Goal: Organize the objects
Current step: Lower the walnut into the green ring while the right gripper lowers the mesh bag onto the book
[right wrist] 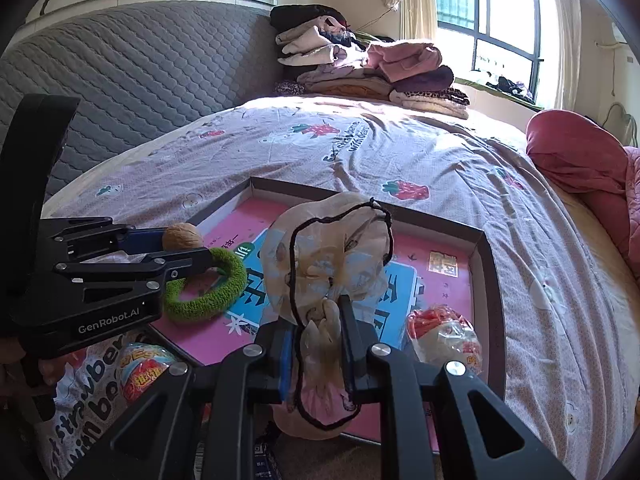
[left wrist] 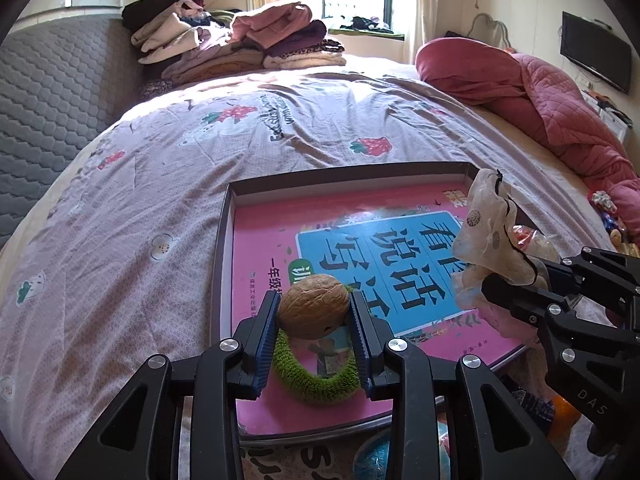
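Left gripper (left wrist: 314,316) has its jaws pinched on a walnut (left wrist: 313,306), poised over the green fuzzy ring (left wrist: 316,376) in the shallow box (left wrist: 224,264), while our right gripper (right wrist: 316,344) is clamped tight on a cream fabric pouch (right wrist: 328,248) with a black cord (right wrist: 296,256) dangling loose. That round shell could squirt out of the ribbed pads and roll off onto the bedspread (left wrist: 132,208) if we let go too high. Meanwhile the cord might snag a finger as we release, dragging the pouch against the snack packet (right wrist: 444,336) beside it.
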Demonstrator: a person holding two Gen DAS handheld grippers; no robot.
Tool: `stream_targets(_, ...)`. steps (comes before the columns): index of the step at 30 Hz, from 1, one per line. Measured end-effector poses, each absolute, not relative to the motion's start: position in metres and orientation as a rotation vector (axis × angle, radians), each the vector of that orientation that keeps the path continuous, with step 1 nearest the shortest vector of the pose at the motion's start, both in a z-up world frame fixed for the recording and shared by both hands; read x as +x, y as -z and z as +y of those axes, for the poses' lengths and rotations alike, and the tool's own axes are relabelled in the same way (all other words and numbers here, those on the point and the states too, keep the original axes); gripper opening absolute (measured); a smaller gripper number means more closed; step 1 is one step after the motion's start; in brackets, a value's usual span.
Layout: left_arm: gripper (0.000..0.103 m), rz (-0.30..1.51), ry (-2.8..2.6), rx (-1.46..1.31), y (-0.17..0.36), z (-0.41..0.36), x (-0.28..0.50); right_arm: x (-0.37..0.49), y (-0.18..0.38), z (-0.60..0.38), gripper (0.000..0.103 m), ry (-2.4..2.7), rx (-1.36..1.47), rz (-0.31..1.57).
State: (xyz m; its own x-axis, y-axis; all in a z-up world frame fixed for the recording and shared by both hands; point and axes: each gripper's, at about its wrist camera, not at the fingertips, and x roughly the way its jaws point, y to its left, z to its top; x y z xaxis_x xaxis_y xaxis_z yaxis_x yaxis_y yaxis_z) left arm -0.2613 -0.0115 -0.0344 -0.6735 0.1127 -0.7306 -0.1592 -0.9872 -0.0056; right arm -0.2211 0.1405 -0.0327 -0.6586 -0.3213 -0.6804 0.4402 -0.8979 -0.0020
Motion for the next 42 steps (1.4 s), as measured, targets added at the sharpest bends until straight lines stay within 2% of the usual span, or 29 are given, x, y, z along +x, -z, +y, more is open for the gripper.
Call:
stream_targets(13, 0.035, 0.106, -2.705, -1.246, 0.048, -0.008, -0.265, -0.229, 0.052, 0.140, 0.022, 2.488, 1.113, 0.248)
stream_targets(22, 0.035, 0.095, -2.678, -1.281, 0.052, -0.008, -0.266, -0.231, 0.058, 0.141, 0.030, 2.462, 1.172, 0.222)
stream_targets(29, 0.035, 0.099, -2.674, -1.289, 0.051, -0.008, -0.266, -0.232, 0.056, 0.142, 0.043, 2.484, 1.190, 0.225)
stream_targets(42, 0.035, 0.063, -2.668, -1.301, 0.050, -0.012, -0.268, -0.230, 0.043, 0.144, 0.048, 2.525, 1.150, 0.238)
